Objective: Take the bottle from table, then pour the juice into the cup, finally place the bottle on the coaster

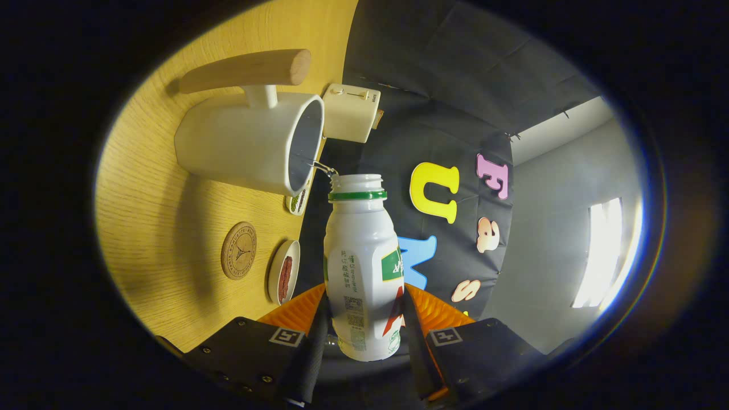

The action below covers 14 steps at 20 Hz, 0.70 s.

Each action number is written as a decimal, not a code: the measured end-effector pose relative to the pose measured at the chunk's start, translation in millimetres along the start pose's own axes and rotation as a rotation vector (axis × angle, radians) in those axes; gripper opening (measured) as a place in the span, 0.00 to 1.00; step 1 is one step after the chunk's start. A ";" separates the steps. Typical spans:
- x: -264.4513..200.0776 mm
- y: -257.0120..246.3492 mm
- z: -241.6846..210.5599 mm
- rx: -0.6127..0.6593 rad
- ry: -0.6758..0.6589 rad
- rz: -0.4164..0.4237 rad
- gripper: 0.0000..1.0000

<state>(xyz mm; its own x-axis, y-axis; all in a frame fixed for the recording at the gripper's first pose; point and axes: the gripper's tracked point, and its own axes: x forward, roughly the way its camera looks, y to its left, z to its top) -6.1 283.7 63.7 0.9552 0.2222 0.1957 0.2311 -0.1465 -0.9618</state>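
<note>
Pouring stage, seen along the tongs [364, 324]. The tongs are closed about the lower body of the bottle [361, 262], a finger pressing on either side, and the whole view is rolled sideways so that the desk [148, 228] stands like a wall. The uncapped mouth of the bottle lies just beside the rim of the white cup [250, 142] (a tall mug with a wooden handle), and a thin stream of liquid bridges the two. The round coaster [238, 250] lies on the desk near the cup, with a small dish [283, 279] just beside it and a cream-coloured toaster [350, 111] beyond the cup.

Risks, as judged from this pose: the stream meets the cup at its very lip, so a slight drift of the hand or a sharper tilt could send juice down the outside wall onto the desk; the grip sits low on the bottle, which could let it pivot.

Writing: the bottle's label carries small print and a code patch, too small to read; the coaster bears a tower emblem ringed by illegible lettering.
</note>
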 end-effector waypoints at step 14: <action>-0.1 1.0 -0.5 -0.038 -0.008 -0.012 0.65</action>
<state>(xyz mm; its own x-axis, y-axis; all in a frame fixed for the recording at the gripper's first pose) -5.9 283.0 62.9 0.9508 0.2319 0.2052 0.2494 -0.1806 -0.9514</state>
